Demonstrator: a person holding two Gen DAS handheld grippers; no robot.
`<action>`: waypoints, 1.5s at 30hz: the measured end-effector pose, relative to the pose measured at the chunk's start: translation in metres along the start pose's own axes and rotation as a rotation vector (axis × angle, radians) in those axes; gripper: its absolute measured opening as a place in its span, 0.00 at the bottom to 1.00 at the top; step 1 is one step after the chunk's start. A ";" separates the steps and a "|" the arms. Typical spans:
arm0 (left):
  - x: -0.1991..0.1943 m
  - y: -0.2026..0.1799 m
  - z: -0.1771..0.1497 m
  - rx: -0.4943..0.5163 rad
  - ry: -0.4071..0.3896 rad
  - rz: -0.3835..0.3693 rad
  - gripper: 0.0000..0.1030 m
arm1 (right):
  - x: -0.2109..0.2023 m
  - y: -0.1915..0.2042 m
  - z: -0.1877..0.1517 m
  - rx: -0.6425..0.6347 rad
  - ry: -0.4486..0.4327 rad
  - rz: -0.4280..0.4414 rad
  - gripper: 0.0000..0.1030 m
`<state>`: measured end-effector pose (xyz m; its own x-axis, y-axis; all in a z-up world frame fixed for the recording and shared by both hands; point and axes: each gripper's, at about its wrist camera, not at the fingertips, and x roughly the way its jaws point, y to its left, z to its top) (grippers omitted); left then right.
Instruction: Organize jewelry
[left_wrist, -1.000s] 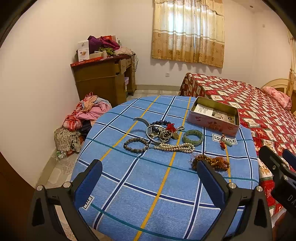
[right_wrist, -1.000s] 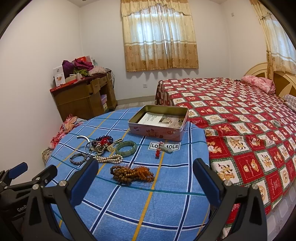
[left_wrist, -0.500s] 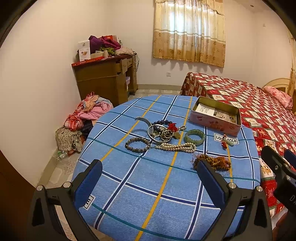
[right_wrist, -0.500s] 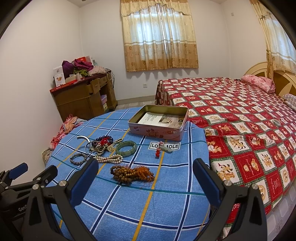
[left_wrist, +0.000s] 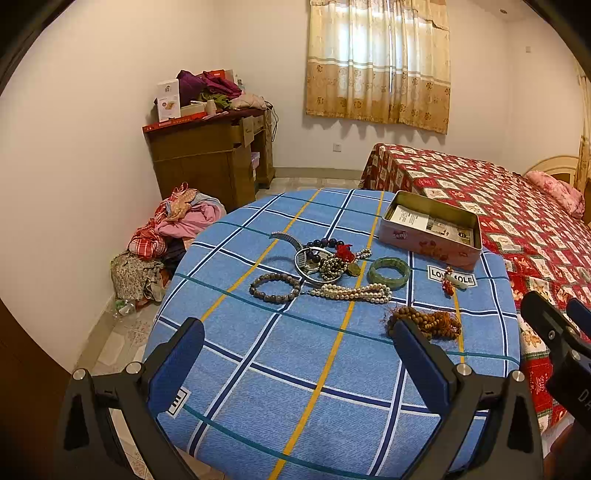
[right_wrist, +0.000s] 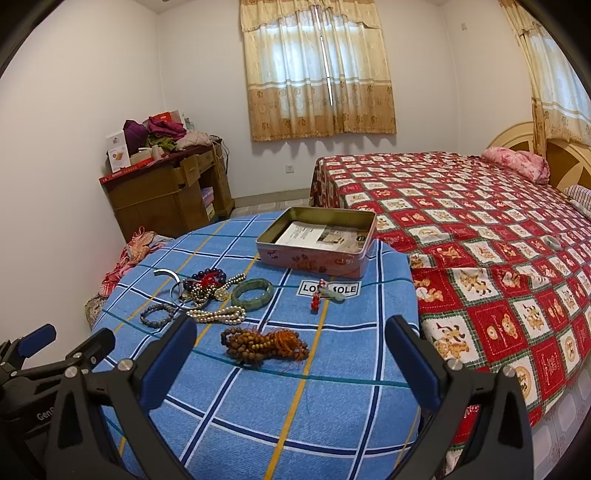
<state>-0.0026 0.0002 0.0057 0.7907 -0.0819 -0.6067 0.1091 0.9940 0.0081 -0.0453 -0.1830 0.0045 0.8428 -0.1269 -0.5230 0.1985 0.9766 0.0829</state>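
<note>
Jewelry lies on a round table under a blue checked cloth (left_wrist: 280, 362). A brown wooden bead string (right_wrist: 264, 345) is nearest, with a pearl strand (left_wrist: 351, 292), a grey bead bracelet (left_wrist: 275, 288), a green jade bangle (left_wrist: 389, 268), a tangled pile with a watch (left_wrist: 323, 256) and a red-tasselled charm (right_wrist: 325, 293) beyond. An open pink tin (right_wrist: 319, 240) stands at the far edge with papers in it. My left gripper (left_wrist: 297, 354) and right gripper (right_wrist: 290, 354) hover open over the near edge, holding nothing.
A bed with a red patterned cover (right_wrist: 480, 236) runs along the table's right side. A wooden desk piled with clothes and boxes (left_wrist: 210, 158) stands at the back left. Clothes (left_wrist: 166, 236) lie heaped on the floor beside it.
The left wrist view has shifted slightly, so the table and jewelry sit a little further right and higher. The right gripper and all the jewelry have stayed put.
</note>
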 end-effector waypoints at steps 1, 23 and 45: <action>0.000 0.000 0.000 0.000 0.000 -0.001 0.99 | 0.000 0.000 0.000 0.000 0.000 0.000 1.00; 0.025 0.000 0.001 0.027 0.074 0.013 0.99 | 0.016 -0.001 0.002 -0.011 0.049 0.056 1.00; 0.082 0.041 -0.002 -0.045 0.207 0.033 0.99 | 0.140 0.015 -0.003 -0.438 0.448 0.468 0.79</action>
<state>0.0659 0.0347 -0.0454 0.6525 -0.0376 -0.7569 0.0545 0.9985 -0.0026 0.0738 -0.1853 -0.0701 0.4897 0.3064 -0.8163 -0.4218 0.9026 0.0858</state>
